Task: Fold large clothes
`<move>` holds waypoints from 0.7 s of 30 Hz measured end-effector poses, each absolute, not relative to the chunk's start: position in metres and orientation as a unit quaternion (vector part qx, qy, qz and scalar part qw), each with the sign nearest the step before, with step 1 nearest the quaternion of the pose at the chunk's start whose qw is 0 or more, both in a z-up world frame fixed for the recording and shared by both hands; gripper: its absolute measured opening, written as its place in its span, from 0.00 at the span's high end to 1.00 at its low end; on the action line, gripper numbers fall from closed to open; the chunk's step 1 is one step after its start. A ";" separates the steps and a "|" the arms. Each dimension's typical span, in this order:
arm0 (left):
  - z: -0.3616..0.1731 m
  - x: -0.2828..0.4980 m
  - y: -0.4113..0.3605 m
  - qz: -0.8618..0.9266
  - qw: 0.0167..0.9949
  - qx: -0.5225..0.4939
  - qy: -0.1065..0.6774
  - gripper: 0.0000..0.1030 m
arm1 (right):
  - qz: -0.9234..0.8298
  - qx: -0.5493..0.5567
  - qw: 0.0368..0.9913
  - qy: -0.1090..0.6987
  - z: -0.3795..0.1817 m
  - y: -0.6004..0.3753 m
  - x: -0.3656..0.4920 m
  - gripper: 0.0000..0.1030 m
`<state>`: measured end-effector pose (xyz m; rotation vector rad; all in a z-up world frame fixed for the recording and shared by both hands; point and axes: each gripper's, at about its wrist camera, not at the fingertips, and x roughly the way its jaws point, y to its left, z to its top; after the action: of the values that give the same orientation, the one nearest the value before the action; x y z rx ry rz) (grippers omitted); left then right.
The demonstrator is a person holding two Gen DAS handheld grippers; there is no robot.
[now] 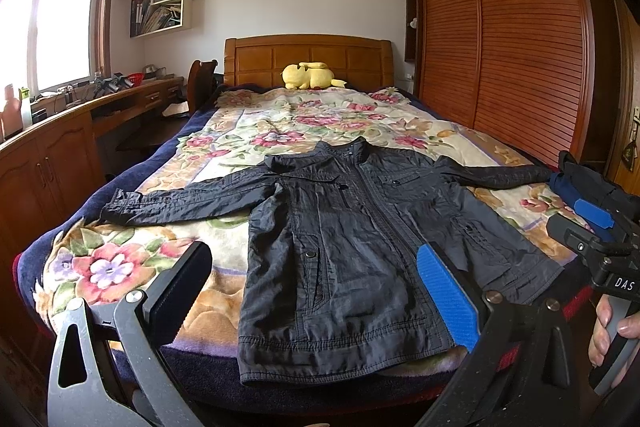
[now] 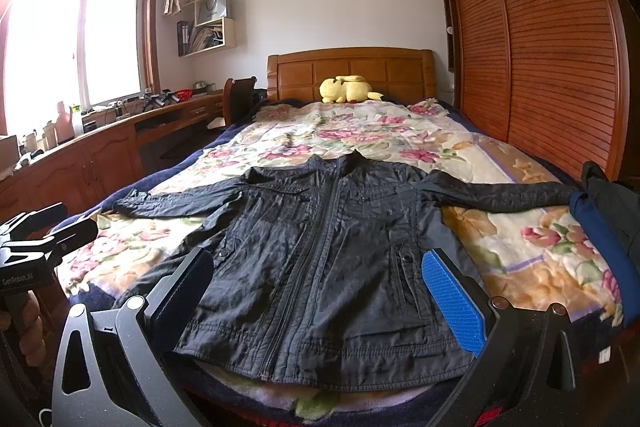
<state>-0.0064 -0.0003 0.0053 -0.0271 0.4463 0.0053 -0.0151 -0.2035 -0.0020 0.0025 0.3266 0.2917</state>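
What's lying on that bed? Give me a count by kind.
Black jacket, spread flat with sleeves out: 1
Yellow plush toy, by the headboard: 1
Dark bundled clothes, at the bed's right edge: 1 pile; pieces cannot be told apart
Floral blanket: 1
Total: 4

Yellow plush toy (image 1: 310, 75), floral blanket (image 1: 256, 131)

One jacket (image 1: 344, 227), two tools (image 1: 316, 291)
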 end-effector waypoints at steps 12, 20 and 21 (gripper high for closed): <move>0.004 -0.006 0.001 0.003 0.975 -0.015 0.221 0.00 | 0.146 0.004 0.976 0.161 -0.001 -0.205 -0.016 0.00; 0.004 -0.004 0.004 0.008 0.975 -0.016 0.220 0.00 | 0.147 0.003 0.976 0.161 -0.001 -0.205 -0.016 0.00; 0.004 -0.004 0.005 0.008 0.975 -0.016 0.221 0.00 | 0.147 0.003 0.976 0.161 -0.001 -0.205 -0.016 0.00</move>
<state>-0.0044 0.0046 0.0039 -0.0329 0.4450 0.0165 -0.0158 -0.2050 -0.0014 0.0070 0.3236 0.2954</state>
